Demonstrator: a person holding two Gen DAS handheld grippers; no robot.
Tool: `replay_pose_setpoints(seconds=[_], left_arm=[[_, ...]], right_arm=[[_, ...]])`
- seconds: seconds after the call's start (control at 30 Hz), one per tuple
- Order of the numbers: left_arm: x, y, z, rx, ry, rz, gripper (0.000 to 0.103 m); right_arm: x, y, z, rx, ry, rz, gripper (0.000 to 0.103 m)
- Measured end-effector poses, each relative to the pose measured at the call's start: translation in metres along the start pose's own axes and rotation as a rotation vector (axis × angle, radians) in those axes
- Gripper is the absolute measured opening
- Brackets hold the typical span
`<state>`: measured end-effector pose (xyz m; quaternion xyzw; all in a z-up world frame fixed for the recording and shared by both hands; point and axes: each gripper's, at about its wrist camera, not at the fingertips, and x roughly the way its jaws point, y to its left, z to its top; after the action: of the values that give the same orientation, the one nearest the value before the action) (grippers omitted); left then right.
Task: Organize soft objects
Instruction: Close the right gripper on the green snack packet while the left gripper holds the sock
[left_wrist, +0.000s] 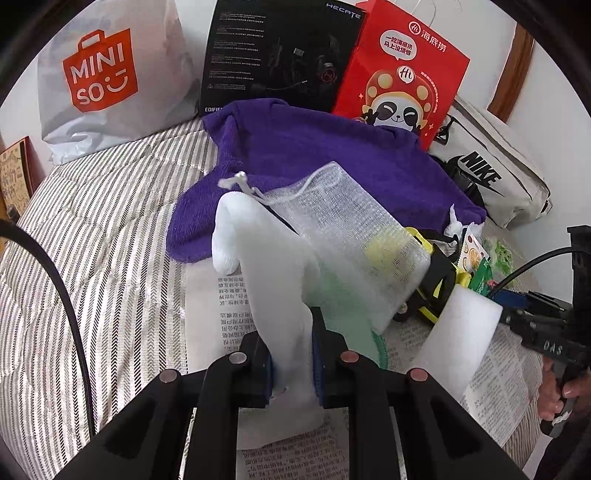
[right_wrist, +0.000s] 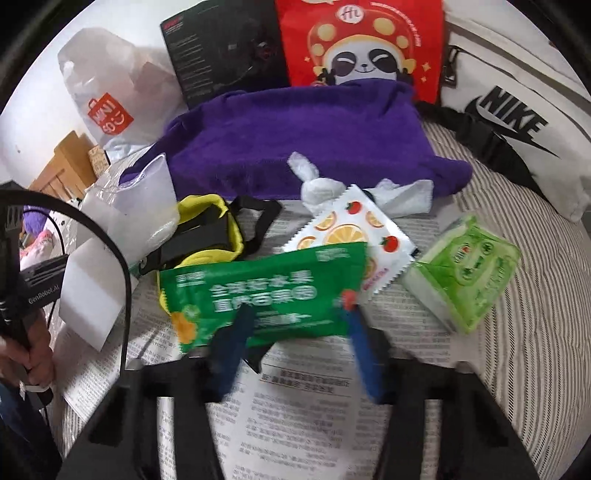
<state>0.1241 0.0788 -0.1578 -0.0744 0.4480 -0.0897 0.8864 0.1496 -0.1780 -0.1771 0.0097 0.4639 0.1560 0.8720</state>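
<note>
My left gripper (left_wrist: 291, 332) is shut on a white sock (left_wrist: 258, 266) that stands up from the pads, toe bent left. A white mesh bag (left_wrist: 351, 229) with something yellow inside hangs against the sock. Behind them lies a purple towel (left_wrist: 295, 155) (right_wrist: 295, 140). My right gripper (right_wrist: 297, 306) is blurred, its blue fingers (right_wrist: 236, 347) standing apart over the near edge of a green snack packet (right_wrist: 266, 291). No pad clearly presses on the packet. A white foam block (left_wrist: 461, 332) (right_wrist: 92, 295) stands between the two grippers.
On the newspaper (right_wrist: 314, 406) lie an orange-printed sachet (right_wrist: 351, 229), a green tissue pack (right_wrist: 469, 269), a small white plush rabbit (right_wrist: 317, 184) and a yellow-black strap pouch (right_wrist: 210, 229). A Miniso bag (left_wrist: 103, 74), black box (left_wrist: 277, 55), red panda bag (left_wrist: 399, 74) and Nike bag (left_wrist: 487, 177) line the back.
</note>
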Motion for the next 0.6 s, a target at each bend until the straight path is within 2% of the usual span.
replay_pose_setpoints(seconds=[0.03,0.1,0.2,0.33,0.4,0.43,0.47,0.5,0.53,0.57,0.6], left_arm=[[0.0,0.0,0.0,0.0,0.001,0.001,0.016],[-0.001,-0.001,-0.001,-0.001,0.004,0.001,0.016],[-0.003,-0.002,-0.001,0.005,0.007,0.009,0.016],[-0.005,-0.003,-0.001,0.007,0.008,0.014,0.016],[-0.005,-0.002,-0.002,0.006,0.011,0.016,0.016],[-0.005,-0.002,-0.002,0.005,0.012,0.017,0.016],[-0.006,-0.002,-0.002,0.006,0.012,0.019,0.016],[-0.006,-0.002,-0.002,0.006,0.012,0.02,0.016],[-0.006,-0.003,-0.002,0.007,0.013,0.021,0.016],[-0.007,-0.003,-0.002,0.008,0.012,0.024,0.016],[-0.007,-0.003,-0.002,0.007,0.012,0.025,0.016]], right_arm=[[-0.001,-0.002,0.0,0.005,0.0,0.003,0.033],[-0.005,-0.006,0.0,0.01,0.0,0.009,0.016],[-0.014,-0.011,-0.002,0.015,-0.009,-0.015,0.007],[-0.022,-0.017,-0.003,0.031,-0.014,-0.022,0.006],[-0.023,-0.016,-0.005,0.028,0.013,-0.028,0.007],[-0.025,-0.014,-0.005,0.036,0.015,-0.031,0.011],[-0.027,-0.013,-0.007,0.045,0.017,-0.017,0.019],[-0.028,-0.012,-0.008,0.058,0.026,0.005,0.044],[-0.028,-0.01,-0.01,0.087,0.044,0.024,0.06],[-0.028,-0.009,-0.011,0.112,0.054,0.03,0.082],[-0.029,-0.007,-0.012,0.132,0.052,0.036,0.085]])
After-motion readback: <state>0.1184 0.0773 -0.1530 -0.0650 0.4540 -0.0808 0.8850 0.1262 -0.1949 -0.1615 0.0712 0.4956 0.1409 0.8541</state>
